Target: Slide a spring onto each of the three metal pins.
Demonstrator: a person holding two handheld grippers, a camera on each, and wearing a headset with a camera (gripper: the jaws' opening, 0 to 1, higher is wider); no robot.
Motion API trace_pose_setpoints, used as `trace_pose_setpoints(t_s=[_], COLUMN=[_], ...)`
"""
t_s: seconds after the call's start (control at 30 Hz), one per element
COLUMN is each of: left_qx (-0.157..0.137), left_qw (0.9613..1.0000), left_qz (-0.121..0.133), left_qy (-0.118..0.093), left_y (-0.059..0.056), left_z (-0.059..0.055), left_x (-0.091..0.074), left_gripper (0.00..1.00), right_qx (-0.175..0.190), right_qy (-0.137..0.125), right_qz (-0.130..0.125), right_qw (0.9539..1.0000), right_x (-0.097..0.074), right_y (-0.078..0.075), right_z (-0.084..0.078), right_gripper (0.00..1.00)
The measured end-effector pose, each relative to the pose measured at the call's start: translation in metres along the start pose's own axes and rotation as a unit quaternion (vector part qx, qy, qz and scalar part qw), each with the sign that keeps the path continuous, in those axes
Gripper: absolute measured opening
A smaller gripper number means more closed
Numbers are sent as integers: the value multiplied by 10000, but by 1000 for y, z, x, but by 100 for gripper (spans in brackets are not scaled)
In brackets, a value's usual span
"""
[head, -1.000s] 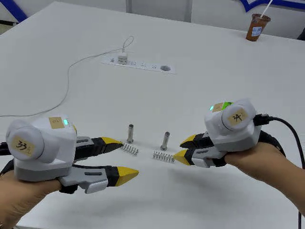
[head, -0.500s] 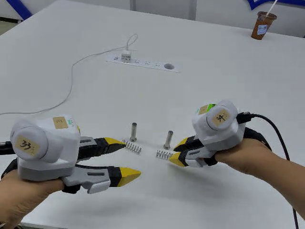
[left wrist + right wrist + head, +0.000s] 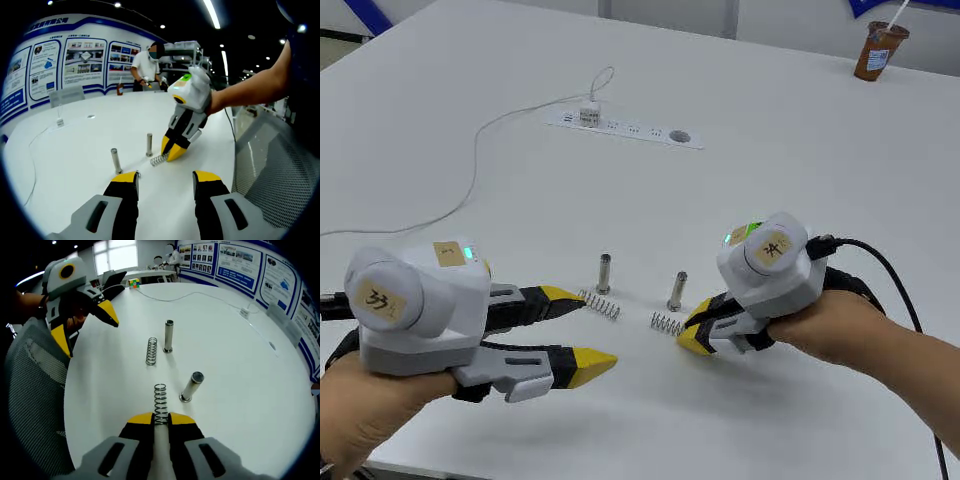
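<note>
Pinching: right hand-held gripper (image 3: 160, 418) clamps spring (image 3: 160, 399) end, pin (image 3: 190, 386) at 2 o'clock.
Left hand-held gripper (image 3: 165, 176): jaws wide apart, empty.

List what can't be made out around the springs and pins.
Left spring: in the left gripper view, a finger of the left gripper covers nearly all of it.
Right spring: right gripper view, near end buried between the right gripper fingers.
Cup label: head view, too small to read.

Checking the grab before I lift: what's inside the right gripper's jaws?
One end of a spring is pinched between the right gripper's yellow tips; the rest sticks out ahead. How far in it reaches is covered.
</note>
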State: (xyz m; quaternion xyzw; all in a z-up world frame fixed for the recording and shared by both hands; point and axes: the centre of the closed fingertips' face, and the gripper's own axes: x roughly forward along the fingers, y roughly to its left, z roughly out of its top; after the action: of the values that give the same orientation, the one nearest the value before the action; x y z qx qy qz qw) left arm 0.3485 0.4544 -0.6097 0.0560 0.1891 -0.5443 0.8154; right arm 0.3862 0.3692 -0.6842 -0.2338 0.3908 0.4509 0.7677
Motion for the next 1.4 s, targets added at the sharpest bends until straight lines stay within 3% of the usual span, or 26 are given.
trace_pose_setpoints(t_s=[0.4,0.63,0.77,0.93,1.4], left_qx=[111,454,669,847,1129], left_qw=[9998,9978,9956,9932,9879], left_qz=[-161,-387,-536,-675,-970], left_qy=[98,302,386,430,435], left_y=[-8,-16,-22,-27,-39], left_z=[-3,-5,-4,-4,-6], left_x=[8,18,24,28,28], left_gripper=[44,44,44,42,27], right_qx=[5,-299,-691,-992,-1599], right_qy=[206,141,69,46,126], right_qz=[134,269,533,687,996], right_qw=[9997,9991,9962,9927,9820], right_x=[-10,-28,-39,-45,-50], right_y=[17,32,51,66,88], right_z=[-6,5,16,25,30], right_gripper=[11,11,11,11,11])
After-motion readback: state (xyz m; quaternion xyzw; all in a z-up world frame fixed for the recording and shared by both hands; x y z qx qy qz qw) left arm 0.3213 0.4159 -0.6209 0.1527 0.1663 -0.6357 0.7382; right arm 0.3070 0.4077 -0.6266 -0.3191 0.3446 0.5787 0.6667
